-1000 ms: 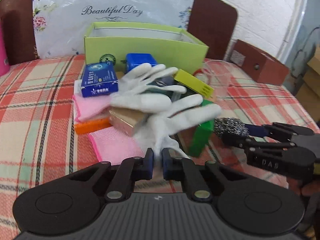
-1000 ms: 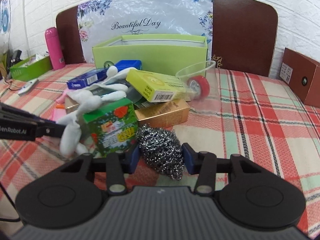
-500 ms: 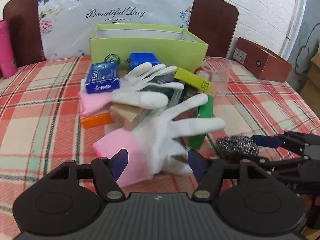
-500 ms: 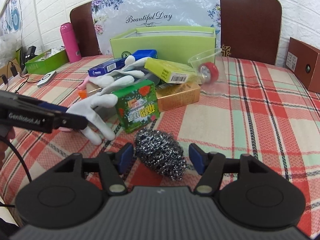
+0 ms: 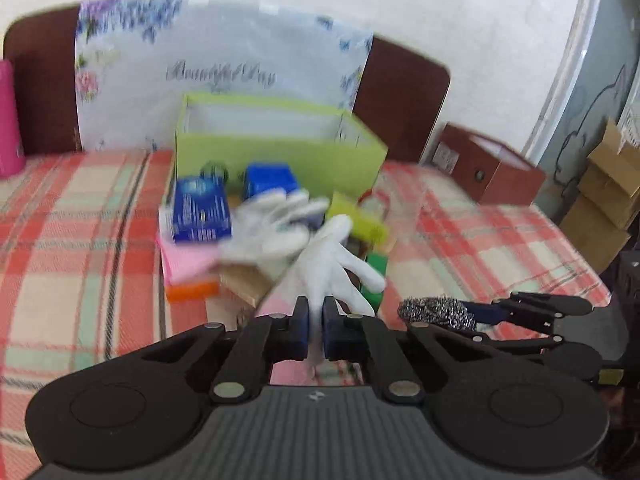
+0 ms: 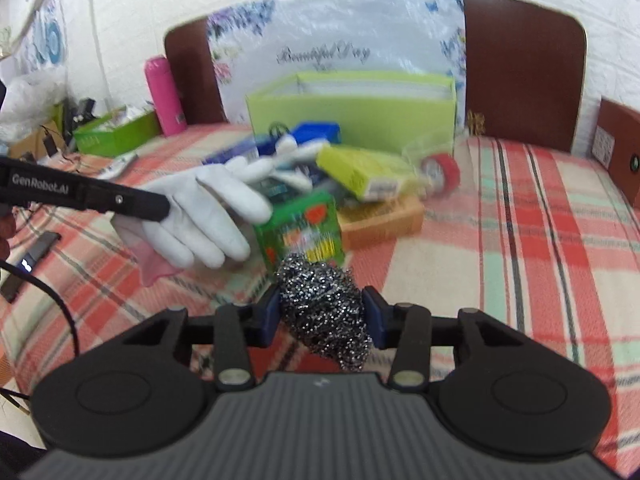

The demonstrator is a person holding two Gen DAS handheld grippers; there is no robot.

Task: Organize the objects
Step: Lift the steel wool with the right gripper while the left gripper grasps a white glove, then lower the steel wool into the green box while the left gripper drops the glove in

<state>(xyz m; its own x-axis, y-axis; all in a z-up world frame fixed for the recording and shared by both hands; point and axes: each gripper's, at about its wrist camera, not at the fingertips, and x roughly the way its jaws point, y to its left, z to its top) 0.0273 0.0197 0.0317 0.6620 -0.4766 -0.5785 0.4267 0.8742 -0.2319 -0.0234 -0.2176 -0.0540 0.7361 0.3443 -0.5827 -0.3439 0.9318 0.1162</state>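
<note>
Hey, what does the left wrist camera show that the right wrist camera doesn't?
Only the left wrist view shows stacked cardboard boxes at the far right and the orange box under the pile. Only the right wrist view shows the small green tray and a red tape roll. Both show the white glove pinched by the left gripper, the steel scourer between the closing right gripper's fingers, and the lime-green box.

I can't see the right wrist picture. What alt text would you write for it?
A hand-held right gripper, its jaws closing, presses a steel wool scrubber from both sides above a red plaid tablecloth. At left, the left gripper lifts a white glove in front of a pile of small boxes and an open lime-green box.
</note>
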